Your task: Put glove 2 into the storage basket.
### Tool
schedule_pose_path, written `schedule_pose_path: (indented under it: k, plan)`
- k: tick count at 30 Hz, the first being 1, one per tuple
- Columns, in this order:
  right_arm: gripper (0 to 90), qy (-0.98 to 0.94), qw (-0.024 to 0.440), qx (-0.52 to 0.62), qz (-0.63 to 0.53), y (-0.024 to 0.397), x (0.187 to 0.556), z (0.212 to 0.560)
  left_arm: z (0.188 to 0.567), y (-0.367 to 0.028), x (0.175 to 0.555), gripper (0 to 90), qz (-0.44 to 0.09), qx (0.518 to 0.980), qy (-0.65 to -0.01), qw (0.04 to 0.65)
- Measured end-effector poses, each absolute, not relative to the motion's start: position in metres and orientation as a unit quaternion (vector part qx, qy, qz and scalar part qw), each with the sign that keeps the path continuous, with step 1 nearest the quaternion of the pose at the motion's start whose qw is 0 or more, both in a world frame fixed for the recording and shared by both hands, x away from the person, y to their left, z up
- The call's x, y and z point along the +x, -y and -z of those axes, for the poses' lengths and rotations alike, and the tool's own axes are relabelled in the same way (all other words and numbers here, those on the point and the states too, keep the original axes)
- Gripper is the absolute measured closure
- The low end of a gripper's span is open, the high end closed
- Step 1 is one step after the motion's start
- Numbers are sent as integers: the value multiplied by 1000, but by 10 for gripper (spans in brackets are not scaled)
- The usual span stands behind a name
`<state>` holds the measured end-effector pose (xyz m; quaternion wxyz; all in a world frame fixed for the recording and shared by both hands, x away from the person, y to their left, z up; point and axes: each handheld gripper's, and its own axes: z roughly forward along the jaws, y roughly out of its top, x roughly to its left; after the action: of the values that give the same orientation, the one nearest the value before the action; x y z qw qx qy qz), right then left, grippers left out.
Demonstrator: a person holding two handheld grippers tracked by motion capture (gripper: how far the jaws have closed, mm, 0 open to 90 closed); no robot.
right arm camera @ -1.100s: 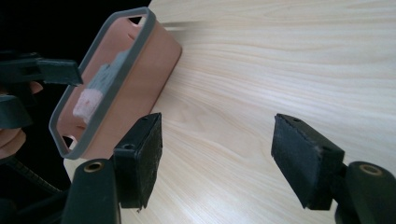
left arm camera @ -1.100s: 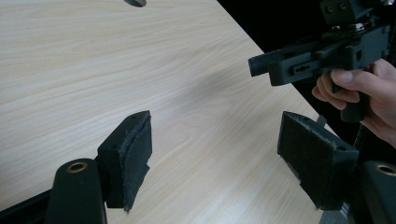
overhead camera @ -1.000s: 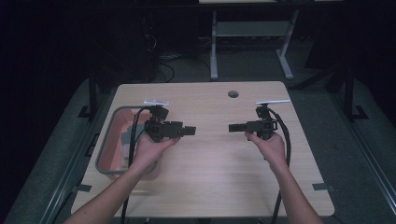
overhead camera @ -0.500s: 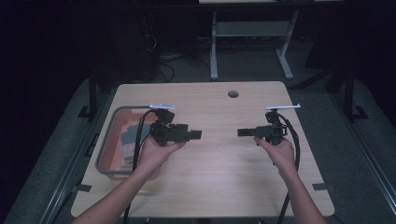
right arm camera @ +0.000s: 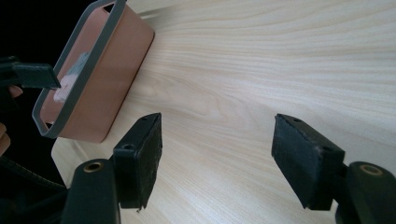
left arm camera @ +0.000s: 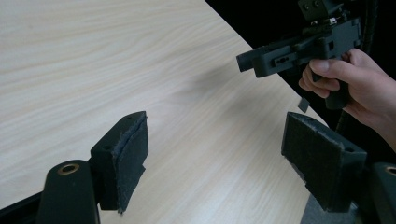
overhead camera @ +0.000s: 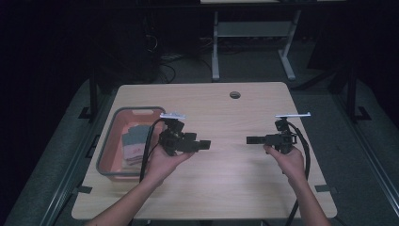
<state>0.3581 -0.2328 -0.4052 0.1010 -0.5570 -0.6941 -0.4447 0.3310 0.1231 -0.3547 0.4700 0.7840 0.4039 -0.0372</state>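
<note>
Facing each other over bare table (overhead camera: 221,183), the left gripper (overhead camera: 205,145) and right gripper (overhead camera: 250,140) are held with jaws wide and empty. The bin (overhead camera: 106,160), holding folded cloths (overhead camera: 134,143), is set at the table's left edge, just beside the left gripper and well apart from the right one.

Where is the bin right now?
In the high view, the bin sits at the table's left edge, just left of the left tool.

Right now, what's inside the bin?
The bin holds folded cloths, grey and pink, stacked together. Whatever lies beneath them is covered, and the left gripper hides its right wall.
</note>
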Motion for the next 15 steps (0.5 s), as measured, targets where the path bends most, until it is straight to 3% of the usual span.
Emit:
schedule_pose_path:
  k: [15]
  plan:
    - [326, 697, 104, -558, 439, 238, 343, 418, 379, -118, 313, 232, 51, 787, -404, 463]
